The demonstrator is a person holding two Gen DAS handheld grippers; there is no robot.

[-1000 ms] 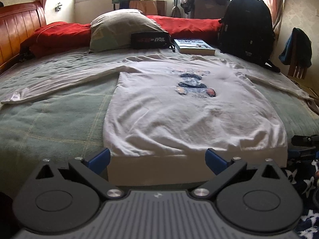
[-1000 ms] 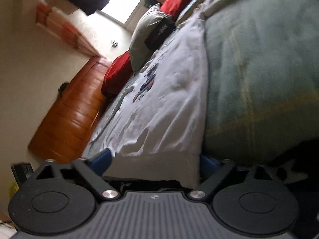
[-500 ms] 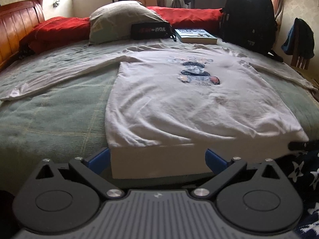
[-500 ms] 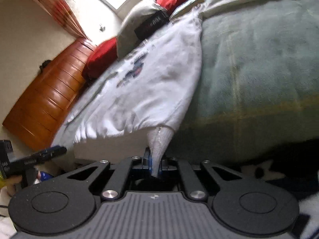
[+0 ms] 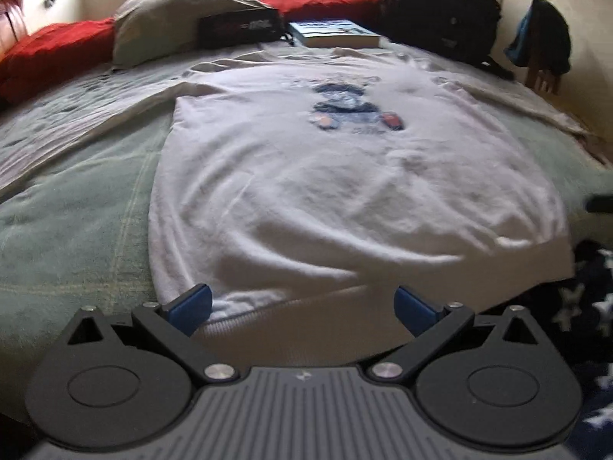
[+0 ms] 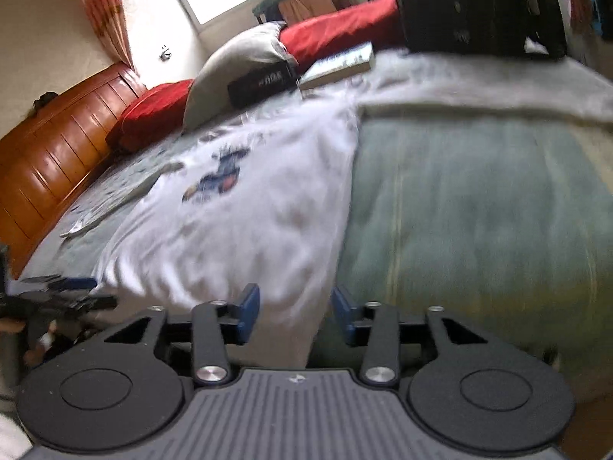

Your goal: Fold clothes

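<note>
Right gripper [image 6: 293,316] is partway apart and its jaws are opening, with the shirt [image 6: 237,237] corner sitting between the pads but not pinched. Left gripper [image 5: 302,304] is spread wide over the hem at the other bottom corner, not gripping anything. The white shirt lies flat, print up, on the green bed [image 5: 76,222], sleeves out sideways. Further back there's a pillow [image 5: 172,11], a book [image 5: 333,32] and a black backpack [image 5: 440,7].

Right gripper [image 6: 293,316] fingers opening, white shirt [image 6: 245,237] hem between, unpressed.
</note>
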